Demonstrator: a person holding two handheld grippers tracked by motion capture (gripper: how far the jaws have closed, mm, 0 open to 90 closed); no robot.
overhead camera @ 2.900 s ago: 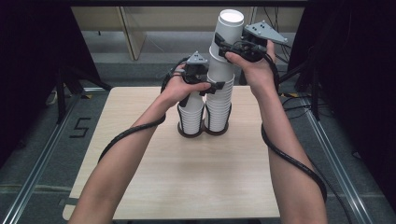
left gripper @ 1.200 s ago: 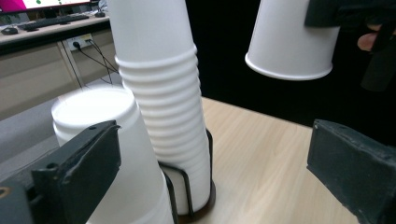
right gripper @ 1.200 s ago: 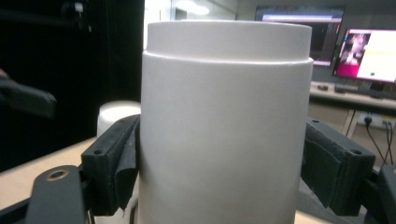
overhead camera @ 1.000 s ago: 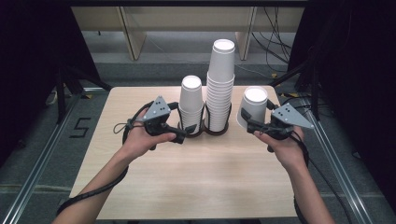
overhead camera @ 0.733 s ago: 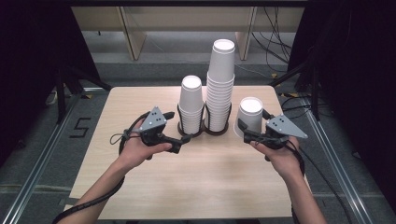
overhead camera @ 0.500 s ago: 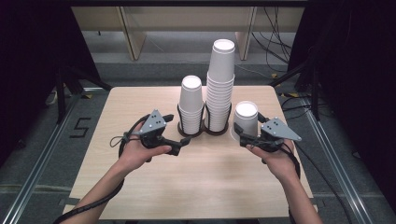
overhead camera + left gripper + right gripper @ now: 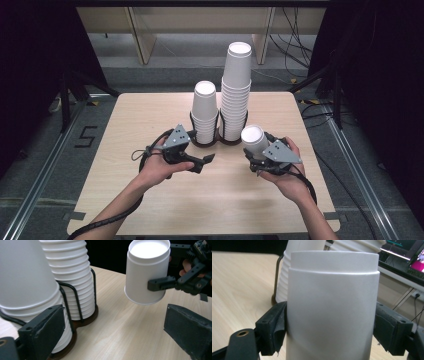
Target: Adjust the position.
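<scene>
— Two grippers are over the table [image 7: 125, 200]. What does the left gripper [image 7: 206, 161] do?
— Its jaws are spread wide with nothing between them. It sits near the short stack of cups [image 7: 205, 112].
— And past that?
— A tall stack of cups [image 7: 236, 90] stands beside the short one, both in a black wire rack [image 7: 218, 140].
— And on the right?
— The right gripper [image 7: 256, 161] pinches one white cup [image 7: 254, 140], upside down, just above the table, near the rack.

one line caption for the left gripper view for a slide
Right gripper holds an upside-down paper cup above the table, beside two racked cup stacks.
</scene>
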